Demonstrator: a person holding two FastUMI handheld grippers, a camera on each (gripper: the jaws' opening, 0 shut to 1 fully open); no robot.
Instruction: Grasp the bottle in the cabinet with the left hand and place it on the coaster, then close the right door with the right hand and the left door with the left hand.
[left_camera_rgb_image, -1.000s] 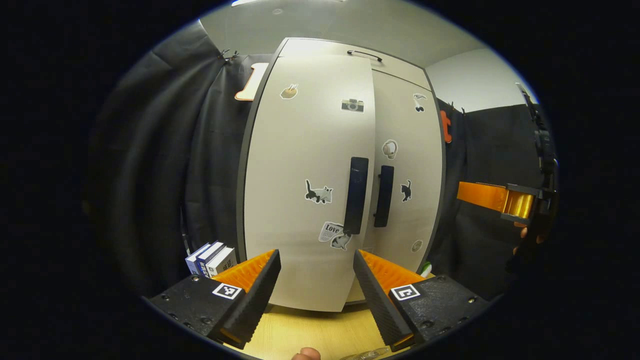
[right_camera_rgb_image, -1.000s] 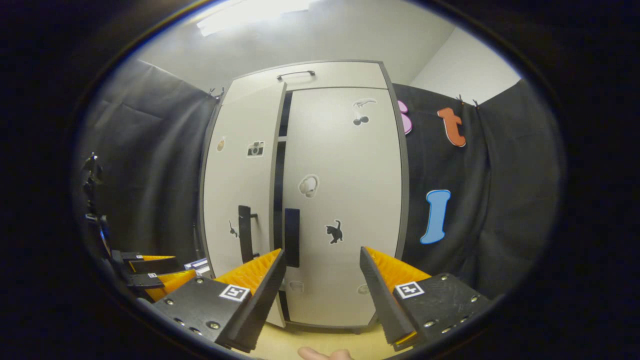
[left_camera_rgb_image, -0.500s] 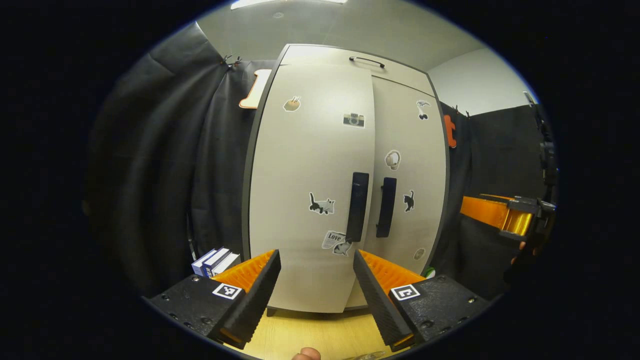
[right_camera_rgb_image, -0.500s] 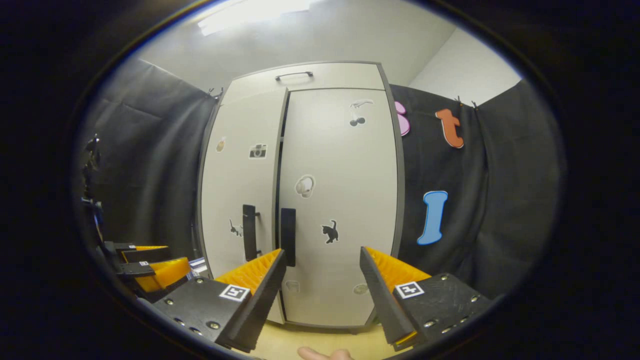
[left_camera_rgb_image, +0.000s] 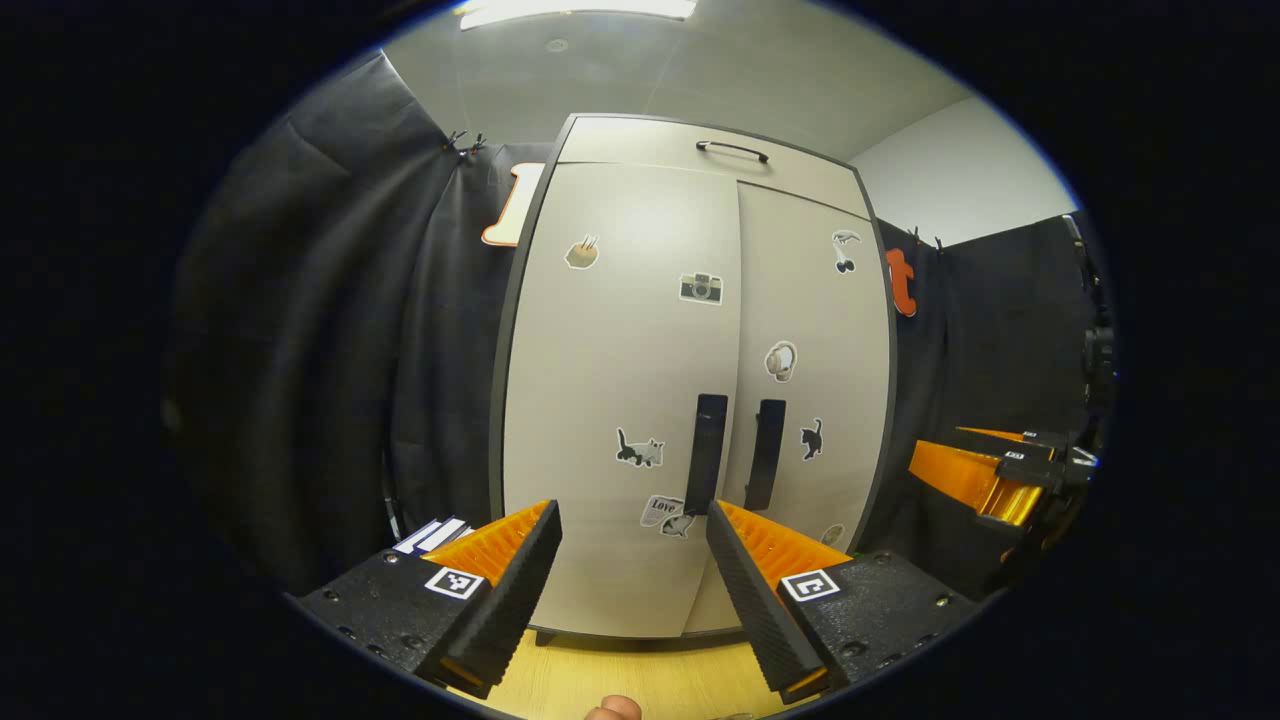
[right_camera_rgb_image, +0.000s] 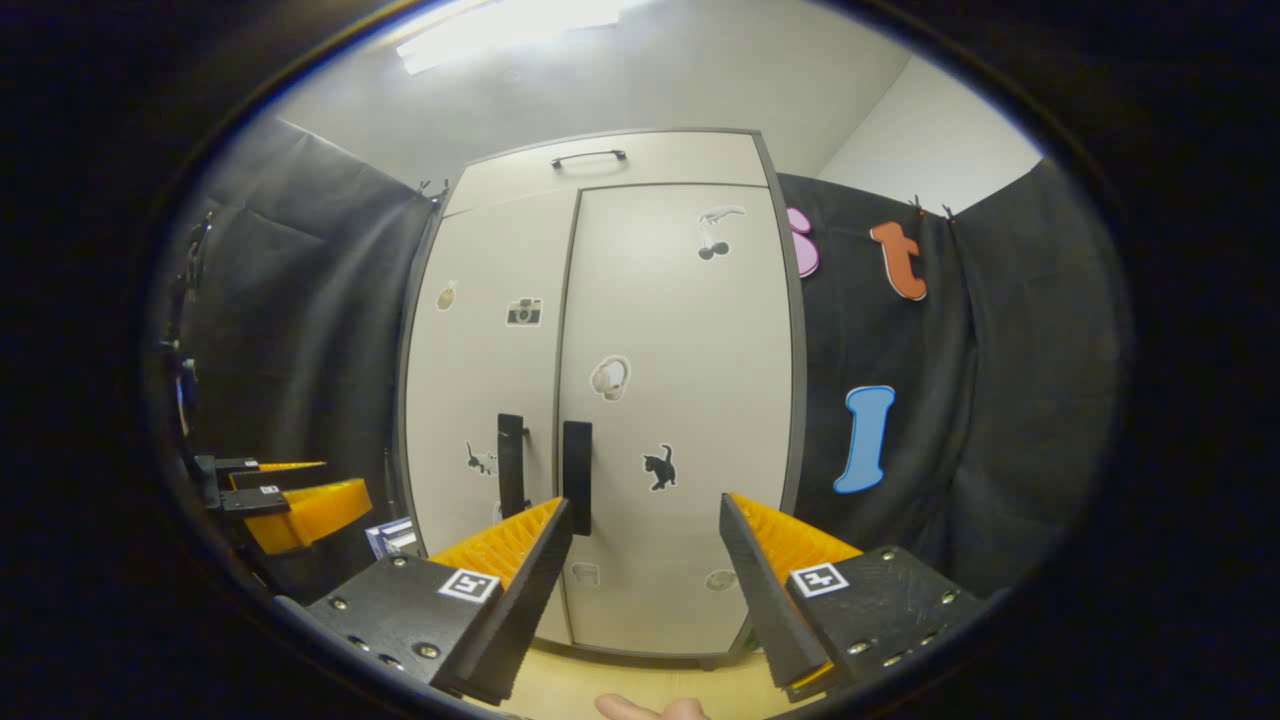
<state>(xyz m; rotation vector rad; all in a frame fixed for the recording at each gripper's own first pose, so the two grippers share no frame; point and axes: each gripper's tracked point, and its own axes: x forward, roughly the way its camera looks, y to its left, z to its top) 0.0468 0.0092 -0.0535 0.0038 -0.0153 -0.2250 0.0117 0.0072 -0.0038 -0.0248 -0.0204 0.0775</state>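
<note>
The pale cabinet stands straight ahead with both doors shut flush. In the left gripper view, its left door (left_camera_rgb_image: 620, 380) and right door (left_camera_rgb_image: 815, 360) meet at two dark upright handles (left_camera_rgb_image: 706, 450). My left gripper (left_camera_rgb_image: 632, 570) hangs open in front of the left door, a short way off, holding nothing. At the right edge is my right gripper (left_camera_rgb_image: 945, 455). In the right gripper view, my right gripper (right_camera_rgb_image: 645, 570) is open and holds nothing, facing the right door (right_camera_rgb_image: 680, 400). My left gripper (right_camera_rgb_image: 345, 478) shows low at the left.
A wooden tabletop (left_camera_rgb_image: 620, 680) runs under the cabinet. A few books (left_camera_rgb_image: 435, 535) lean beside the cabinet's left side, also seen as books (right_camera_rgb_image: 392, 537) in the right gripper view. Black cloth walls flank the cabinet. A drawer handle (left_camera_rgb_image: 732, 150) sits on top.
The left door, slightly ajar a second ago, has swung flush with the right door. Both grippers have drawn back a little from the cabinet.
</note>
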